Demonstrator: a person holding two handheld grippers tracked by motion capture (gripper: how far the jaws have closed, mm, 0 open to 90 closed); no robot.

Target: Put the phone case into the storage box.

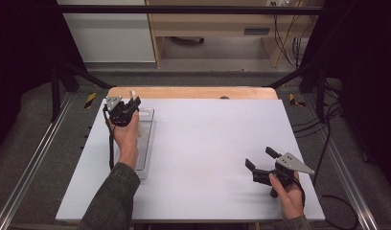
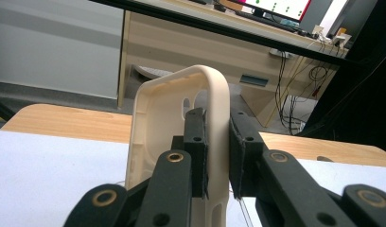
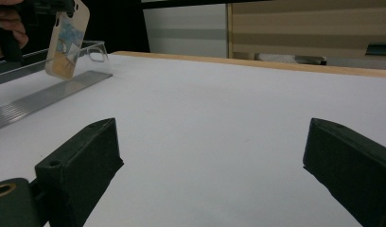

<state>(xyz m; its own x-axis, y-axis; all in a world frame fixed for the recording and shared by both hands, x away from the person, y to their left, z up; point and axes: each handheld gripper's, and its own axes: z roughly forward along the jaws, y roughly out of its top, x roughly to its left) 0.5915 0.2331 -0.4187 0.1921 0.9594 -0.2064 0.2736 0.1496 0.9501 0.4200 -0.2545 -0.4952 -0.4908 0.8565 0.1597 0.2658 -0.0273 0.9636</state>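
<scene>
Left gripper (image 2: 218, 156): we are clamping a cream phone case (image 2: 172, 123) above the clear tray (image 1: 146, 143); right gripper (image 1: 261, 159) is resting with jaws apart.

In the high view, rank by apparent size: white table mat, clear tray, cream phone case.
1. white table mat
2. clear tray
3. cream phone case, mostly hidden by the left gripper clamping it

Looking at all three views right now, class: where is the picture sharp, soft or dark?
High view: dim black surrounds, evenly lit white table. Left gripper view: the cream plastic phone case is fairly sharp, the near black links soft. Right gripper view: the clear plastic tray glints, and the near claw tips blur.
</scene>
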